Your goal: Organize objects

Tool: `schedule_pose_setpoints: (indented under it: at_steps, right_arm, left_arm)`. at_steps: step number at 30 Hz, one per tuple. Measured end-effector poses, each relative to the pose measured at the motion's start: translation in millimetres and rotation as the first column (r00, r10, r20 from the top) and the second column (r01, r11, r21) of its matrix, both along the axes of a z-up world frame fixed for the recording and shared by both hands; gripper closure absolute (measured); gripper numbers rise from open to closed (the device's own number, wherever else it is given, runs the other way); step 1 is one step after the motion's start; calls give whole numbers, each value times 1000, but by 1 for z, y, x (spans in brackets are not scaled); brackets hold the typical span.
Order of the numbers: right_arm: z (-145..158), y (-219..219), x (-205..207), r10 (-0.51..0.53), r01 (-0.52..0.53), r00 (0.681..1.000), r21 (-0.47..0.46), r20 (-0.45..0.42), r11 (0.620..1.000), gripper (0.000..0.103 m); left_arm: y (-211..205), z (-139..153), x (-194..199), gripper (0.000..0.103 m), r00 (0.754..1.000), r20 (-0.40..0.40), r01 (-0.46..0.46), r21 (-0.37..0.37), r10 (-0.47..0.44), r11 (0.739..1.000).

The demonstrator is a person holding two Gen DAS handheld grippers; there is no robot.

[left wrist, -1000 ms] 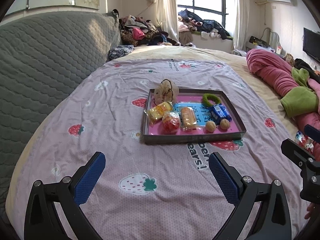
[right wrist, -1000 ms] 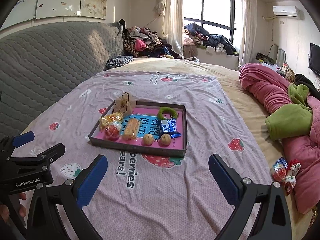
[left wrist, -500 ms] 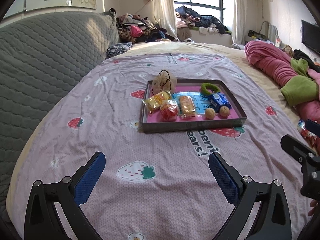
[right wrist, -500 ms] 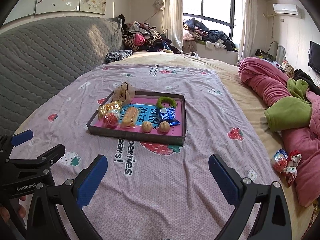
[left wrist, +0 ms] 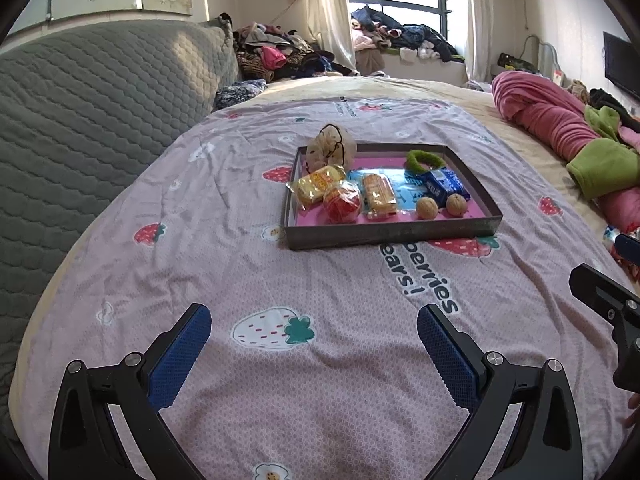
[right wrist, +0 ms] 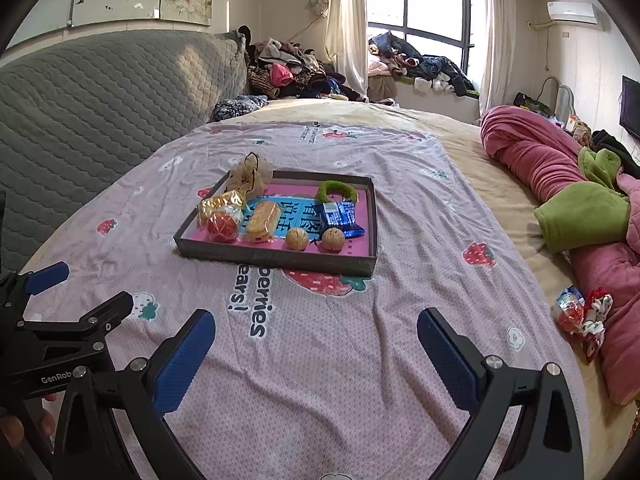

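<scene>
Both the left gripper (left wrist: 314, 338) and right gripper (right wrist: 316, 338) hover with jaws released and empty, squared toward the snack-filled tray (right wrist: 280, 257) ahead, leaving room to reach in.

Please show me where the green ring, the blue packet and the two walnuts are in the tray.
green ring (right wrist: 337, 191), right wrist view, on its fuzzy arc.
blue packet (right wrist: 340, 216), right wrist view, middle of the wrapper.
left walnut (right wrist: 297, 239), right wrist view, shell centre.
right walnut (right wrist: 333, 238), right wrist view, shell centre.

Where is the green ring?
The green ring lies in the tray at its far side, just behind the blue packet, seen in both views.
</scene>
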State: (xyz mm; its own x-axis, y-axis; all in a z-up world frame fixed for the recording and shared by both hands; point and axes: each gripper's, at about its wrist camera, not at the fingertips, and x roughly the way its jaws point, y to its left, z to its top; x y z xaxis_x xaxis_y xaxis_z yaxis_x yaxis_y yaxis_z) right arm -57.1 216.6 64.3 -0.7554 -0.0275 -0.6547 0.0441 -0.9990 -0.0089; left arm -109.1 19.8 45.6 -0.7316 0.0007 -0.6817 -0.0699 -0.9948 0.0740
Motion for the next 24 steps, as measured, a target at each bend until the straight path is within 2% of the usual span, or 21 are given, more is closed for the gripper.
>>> schedule_pose_setpoints:
  at_steps: [10, 17, 24]
  right_arm:
    - [-21, 3, 5, 9, -9, 1000, -9, -4, 1000, 1]
    - [-43, 8, 7, -1, 2, 999, -13, 35, 1000, 1]
    - [-55, 10, 12, -4, 5, 999, -23, 49, 1000, 1]
  left_arm:
    - [-3, -23, -3, 0, 1000, 18, -6, 4, 5, 1000]
    - [-1, -31, 0, 0, 1000, 19, 4, -14, -4, 1000]
    - [-3, -40, 5, 0, 1000, 26, 2, 0, -2, 1000]
